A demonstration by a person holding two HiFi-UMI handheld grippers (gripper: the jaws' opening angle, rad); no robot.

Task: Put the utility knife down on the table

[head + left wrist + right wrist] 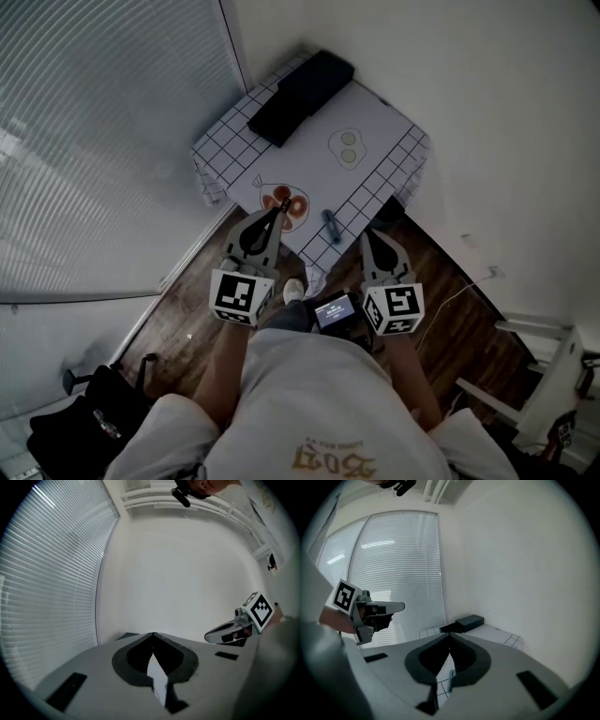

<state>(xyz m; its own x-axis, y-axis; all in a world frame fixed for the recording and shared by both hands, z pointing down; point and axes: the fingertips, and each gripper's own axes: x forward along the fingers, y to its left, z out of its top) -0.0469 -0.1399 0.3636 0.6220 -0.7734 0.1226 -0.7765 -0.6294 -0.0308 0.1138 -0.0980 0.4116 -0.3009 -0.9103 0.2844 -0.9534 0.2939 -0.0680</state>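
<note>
Fingers (464, 656) of the right gripper (369, 234) and of the left gripper (277, 208) are closed tip to tip, holding nothing. Between the two sets of tips, already on the white grid-patterned table (375, 122), lies the slim blue-grey utility knife (331, 225). It is likely light, rigid and smooth-cased, best taken across mid-handle, away from the blade. Both grippers point forward, tipped slightly down, side by side.

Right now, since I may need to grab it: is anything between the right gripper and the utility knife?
Nothing visible. The utility knife lies on the table, just left of the shut right gripper in the head view, with only checked cloth showing between them.
</note>
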